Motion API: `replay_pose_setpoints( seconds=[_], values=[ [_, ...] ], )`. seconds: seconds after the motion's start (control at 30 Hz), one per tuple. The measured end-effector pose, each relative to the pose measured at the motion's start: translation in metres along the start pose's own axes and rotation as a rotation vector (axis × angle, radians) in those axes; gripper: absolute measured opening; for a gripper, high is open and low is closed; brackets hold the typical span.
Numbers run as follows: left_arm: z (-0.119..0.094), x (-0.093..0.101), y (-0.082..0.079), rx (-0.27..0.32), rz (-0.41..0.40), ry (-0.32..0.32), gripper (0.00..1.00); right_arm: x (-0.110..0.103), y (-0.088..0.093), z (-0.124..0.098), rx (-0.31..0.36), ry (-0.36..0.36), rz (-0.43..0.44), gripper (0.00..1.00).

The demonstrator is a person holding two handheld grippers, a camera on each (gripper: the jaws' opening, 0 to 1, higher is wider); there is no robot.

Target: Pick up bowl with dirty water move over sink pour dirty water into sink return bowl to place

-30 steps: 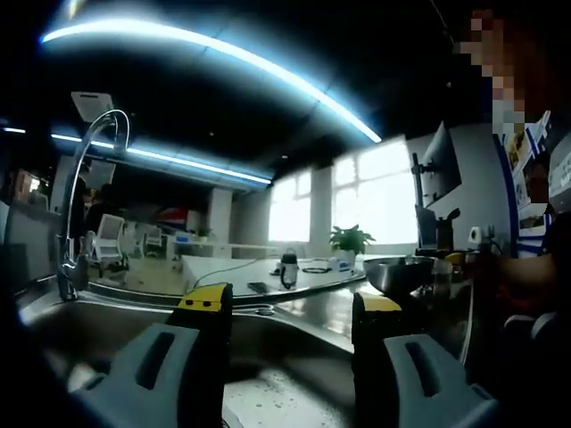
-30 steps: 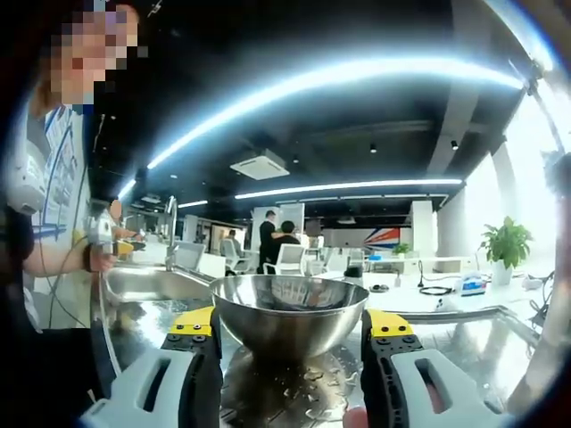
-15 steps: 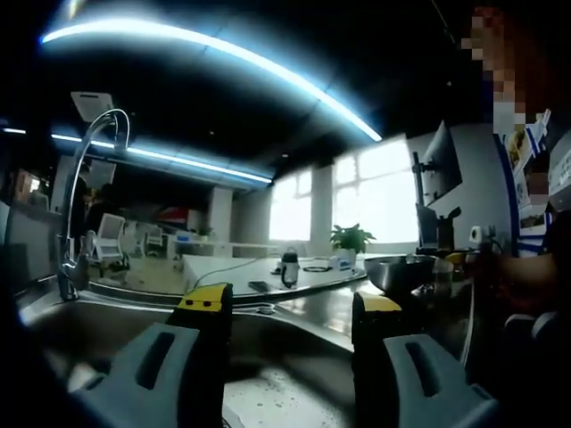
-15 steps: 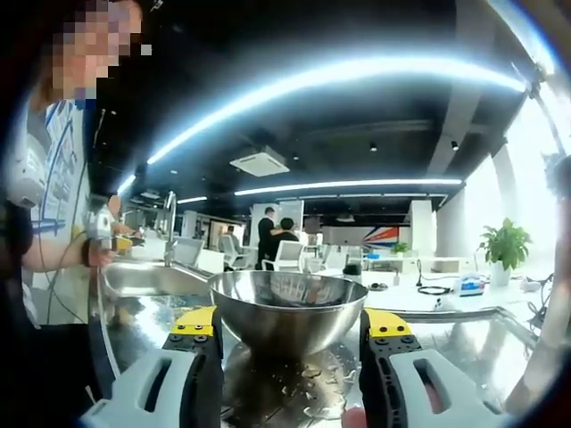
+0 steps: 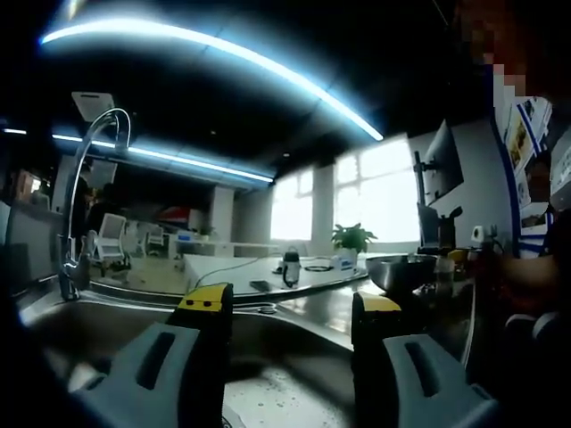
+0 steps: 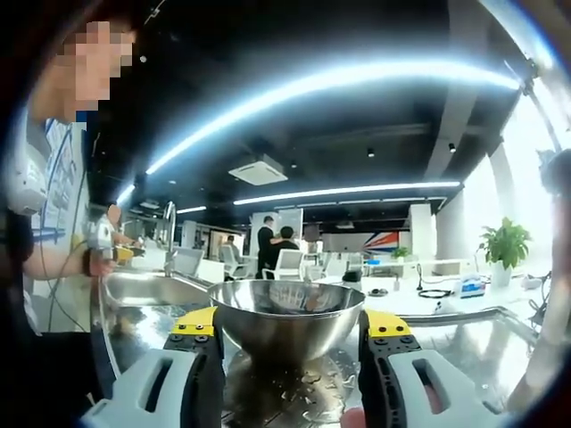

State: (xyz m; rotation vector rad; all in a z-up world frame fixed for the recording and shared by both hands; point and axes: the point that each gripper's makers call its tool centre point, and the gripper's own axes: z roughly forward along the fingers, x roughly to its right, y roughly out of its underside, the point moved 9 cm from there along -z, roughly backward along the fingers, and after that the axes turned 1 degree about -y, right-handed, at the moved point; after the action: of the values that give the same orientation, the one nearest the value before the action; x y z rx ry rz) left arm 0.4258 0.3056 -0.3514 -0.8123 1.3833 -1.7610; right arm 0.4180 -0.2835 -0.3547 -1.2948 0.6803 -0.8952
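Note:
The steel bowl [image 6: 287, 321] stands on the wet metal counter [image 6: 464, 343] in the right gripper view. My right gripper [image 6: 290, 323] is open, with a yellow-tipped jaw on each side of the bowl. I cannot see the water inside from this low angle. In the left gripper view my left gripper [image 5: 290, 303] is open and holds nothing, low over the sink [image 5: 98, 325]. The bowl [image 5: 399, 272] sits on the counter to its right. The sink [image 6: 147, 287] lies left of the bowl in the right gripper view.
A tall curved tap [image 5: 85, 178] rises at the sink's far left. A person [image 6: 45, 223] stands close at the counter's edge. A monitor on an arm [image 5: 442, 165], a potted plant [image 5: 351, 239] and a small bottle [image 5: 288, 267] stand beyond the counter.
The right gripper view has shifted slightly around the bowl, which stays on the counter. The left gripper holds still over the sink.

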Motion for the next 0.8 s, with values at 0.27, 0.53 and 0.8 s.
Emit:
replay_pose_setpoints(
  seconds=[0.27,0.53,0.8],
  values=[
    [-0.0003,0.0019,-0.0002,0.003,-0.005,0.014,0.49,-0.0009,0.001,0.0016,-0.011,0.014,-0.009,0.5],
    [0.0002,0.0025,0.0003,0.003,-0.023,0.029,0.48,-0.0003,0.0045,0.0039,-0.041,-0.003,0.017,0.5],
    [0.0001,0.0037,-0.0002,0.006,-0.018,0.038,0.48,0.0013,0.005,0.0037,-0.039,-0.001,0.031,0.5]
  ],
)
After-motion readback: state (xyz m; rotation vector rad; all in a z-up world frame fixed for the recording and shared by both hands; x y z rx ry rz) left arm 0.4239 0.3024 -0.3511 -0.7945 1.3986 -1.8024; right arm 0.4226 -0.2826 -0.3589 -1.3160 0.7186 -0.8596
